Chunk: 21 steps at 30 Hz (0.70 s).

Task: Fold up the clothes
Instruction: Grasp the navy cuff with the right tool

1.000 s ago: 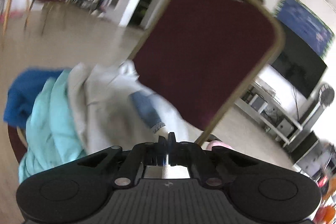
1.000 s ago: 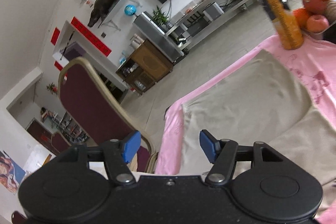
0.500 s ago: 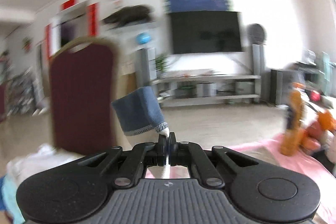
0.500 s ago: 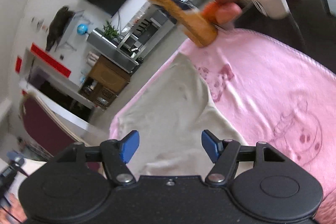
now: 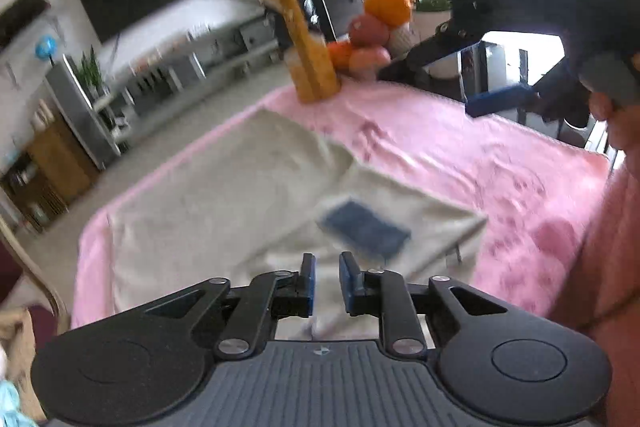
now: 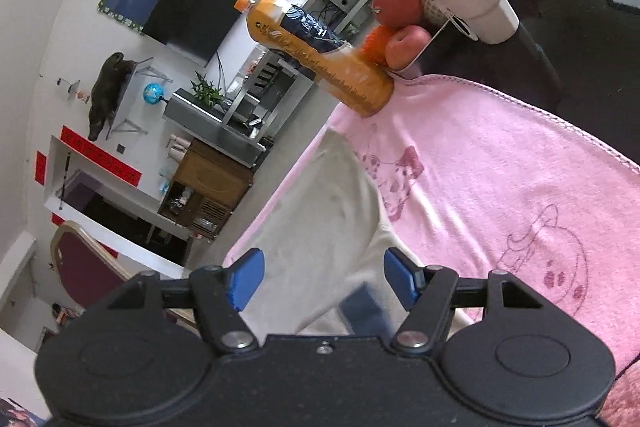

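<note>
Now, garment (image 5: 224,195): cream, spread on the pink blanket (image 5: 460,151), centre-left of the left wrist view; its blue cuff (image 5: 366,227) lies blurred just above the fingers.
Left gripper (image 5: 325,281): jaws have just been opening; a second ago they pinched the cuff by the chair, now they stand narrowly apart with nothing between them.
Right gripper (image 6: 324,279): spread wide, empty, hovering over the cloth; blue cuff at lower centre, below its fingers.
Bottle (image 6: 316,55): at the blanket's far edge, apart from the cloth.
Meaning: likely carried over and released; flattening and folding not yet begun.
</note>
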Motion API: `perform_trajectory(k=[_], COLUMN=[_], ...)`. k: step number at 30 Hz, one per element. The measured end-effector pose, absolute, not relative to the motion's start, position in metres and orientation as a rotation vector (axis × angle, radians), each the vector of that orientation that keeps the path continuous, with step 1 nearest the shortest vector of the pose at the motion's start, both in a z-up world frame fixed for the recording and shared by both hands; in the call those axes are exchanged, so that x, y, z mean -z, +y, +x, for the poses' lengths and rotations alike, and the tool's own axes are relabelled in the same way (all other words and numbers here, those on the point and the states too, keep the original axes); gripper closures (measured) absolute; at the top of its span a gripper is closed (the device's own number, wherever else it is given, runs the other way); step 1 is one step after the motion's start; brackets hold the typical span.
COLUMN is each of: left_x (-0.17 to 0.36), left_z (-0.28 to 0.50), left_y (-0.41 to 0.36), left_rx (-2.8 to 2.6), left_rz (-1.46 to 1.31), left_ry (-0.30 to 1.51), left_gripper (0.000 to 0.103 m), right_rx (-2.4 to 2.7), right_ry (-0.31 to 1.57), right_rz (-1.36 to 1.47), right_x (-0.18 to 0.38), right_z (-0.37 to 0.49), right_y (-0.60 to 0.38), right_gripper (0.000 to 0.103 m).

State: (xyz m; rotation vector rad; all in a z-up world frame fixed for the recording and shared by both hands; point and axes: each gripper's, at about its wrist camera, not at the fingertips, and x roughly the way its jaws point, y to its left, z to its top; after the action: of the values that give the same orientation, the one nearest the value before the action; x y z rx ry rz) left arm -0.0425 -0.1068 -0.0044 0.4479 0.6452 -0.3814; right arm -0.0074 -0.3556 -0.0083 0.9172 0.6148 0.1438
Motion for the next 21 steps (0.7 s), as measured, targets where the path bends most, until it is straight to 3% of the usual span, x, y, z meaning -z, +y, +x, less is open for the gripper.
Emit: perform_trajectory(k=[1, 3, 8, 10, 11, 12, 16, 21], left_x=[0.001, -0.006, -0.002, 0.010, 0.018, 0.027, 0.065, 0.076], left_z=[-0.042, -0.036, 0.000, 0.009, 0.013, 0.018, 0.049, 0.049], left_y=[-0.091, -0.053, 0.049, 0.076, 0.085, 0.093, 0.094, 0.087], left_rx=[0.360, 0.287, -0.037, -0.126, -0.155, -0.181, -0.233, -0.240], left_rz=[0.420, 0.348, 0.176, 0.096, 0.059, 0.030, 0.036, 0.136], left_ry=[0.666, 0.713, 0.814, 0.849, 0.874, 0.905, 1.088, 1.094], left_gripper=[0.072, 0.070, 0.077, 0.082, 0.082, 0.082, 0.081, 0.079], right_rx=[-0.148, -0.164, -0.140, -0.127, -0.125, -0.119, -0.098, -0.073], right_ry=[0.620, 0.634, 0.824, 0.897, 0.926, 0.962, 1.047, 1.078], right_rz=[0.901, 0.862, 0.676, 0.620, 0.596, 0.580, 0.484, 0.338], right_x=[0.008, 0.006, 0.011, 0.017, 0.021, 0.025, 0.041, 0.062], right_z=[-0.006, -0.005, 0.021, 0.036, 0.043, 0.053, 0.085, 0.102], right_y=[-0.353, -0.346, -0.308, -0.295, -0.289, -0.284, -0.263, -0.241], right_gripper=[0.038, 0.038, 0.039, 0.050, 0.064, 0.070, 0.070, 0.062])
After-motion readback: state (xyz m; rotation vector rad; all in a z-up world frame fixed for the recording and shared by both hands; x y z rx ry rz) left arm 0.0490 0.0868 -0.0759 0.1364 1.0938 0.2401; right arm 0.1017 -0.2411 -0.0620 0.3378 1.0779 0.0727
